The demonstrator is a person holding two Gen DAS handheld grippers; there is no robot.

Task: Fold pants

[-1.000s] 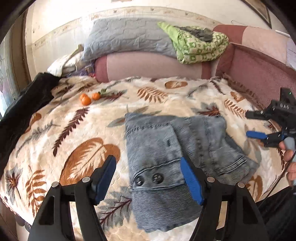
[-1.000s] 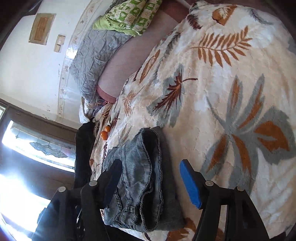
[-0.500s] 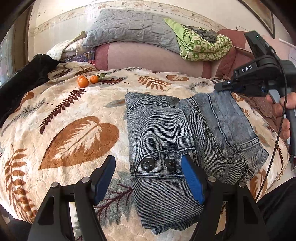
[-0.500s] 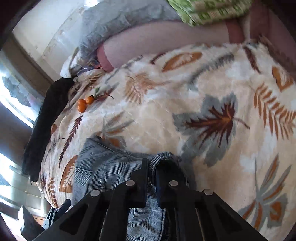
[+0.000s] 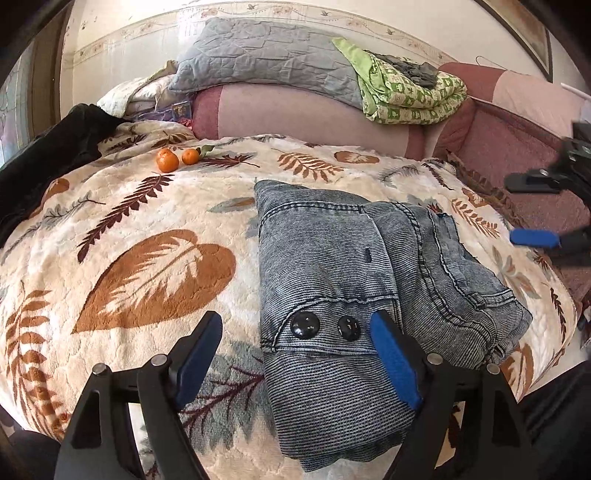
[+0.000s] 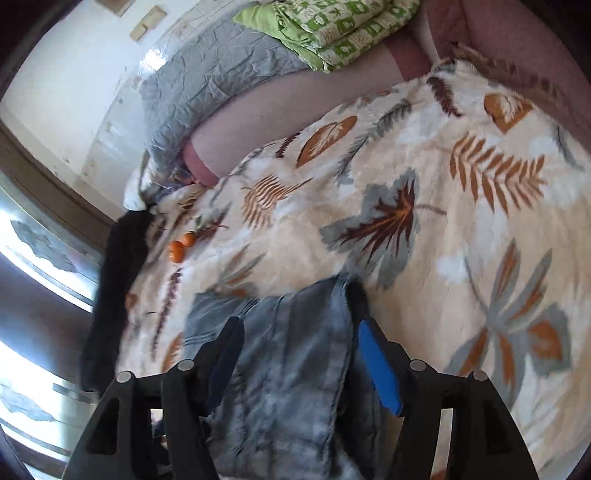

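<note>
pants (image 5: 354,295) folded in a bundle on leaf blanket (image 5: 155,280) | left gripper (image 5: 295,350) spread over waistband, empty | right gripper (image 6: 295,354) spread above right flap, empty | risk: upper layer looks loose, a one-layer pinch may drag the fold open

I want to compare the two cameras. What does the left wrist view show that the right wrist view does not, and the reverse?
Only the left wrist view shows the two black buttons on the folded pants and the right hand-held gripper, open, seen from outside. Only the right wrist view shows the bright window and the wall plates. Both show the pants, two oranges, the leaf blanket, the grey pillow and the green quilt.
</note>
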